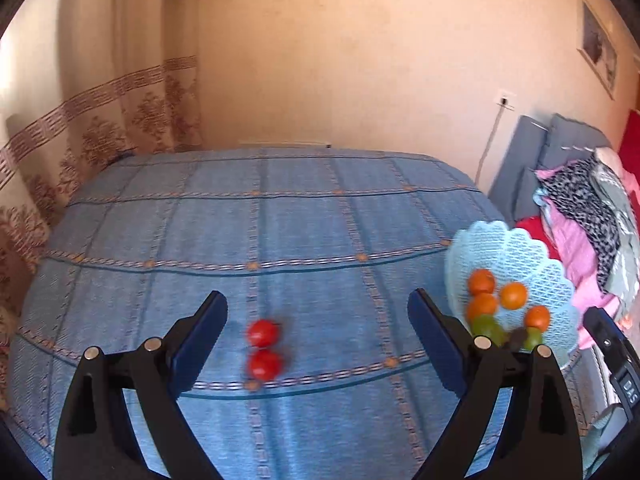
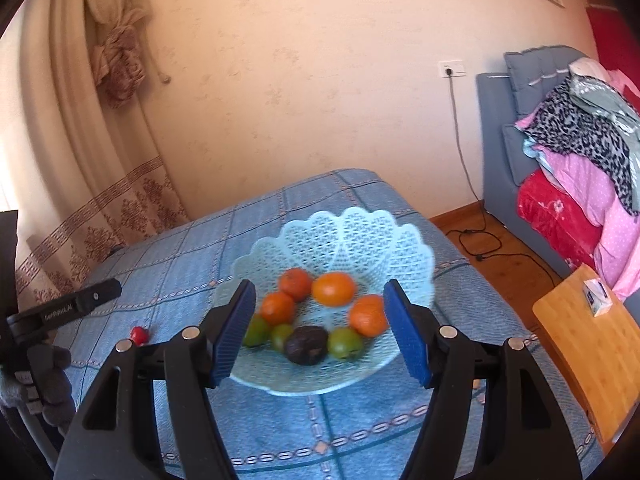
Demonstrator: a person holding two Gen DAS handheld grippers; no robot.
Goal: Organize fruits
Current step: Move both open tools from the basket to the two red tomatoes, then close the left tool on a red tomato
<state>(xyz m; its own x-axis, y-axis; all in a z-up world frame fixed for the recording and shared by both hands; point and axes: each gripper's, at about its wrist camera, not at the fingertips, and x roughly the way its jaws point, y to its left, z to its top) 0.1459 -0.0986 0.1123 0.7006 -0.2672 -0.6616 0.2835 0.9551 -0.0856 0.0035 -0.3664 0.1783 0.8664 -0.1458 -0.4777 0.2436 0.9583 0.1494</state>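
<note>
Ahead, lower centre: two red tomatoes (image 1: 263, 349) stacked front-to-back between the spread, empty left gripper (image 1: 318, 320); right gripper (image 2: 320, 322), likewise agape, facing the filled basket (image 2: 352, 220).

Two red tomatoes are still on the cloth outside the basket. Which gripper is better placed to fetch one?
Left. The left gripper hangs open with both tomatoes between its jaws; the right gripper faces the basket.
</note>
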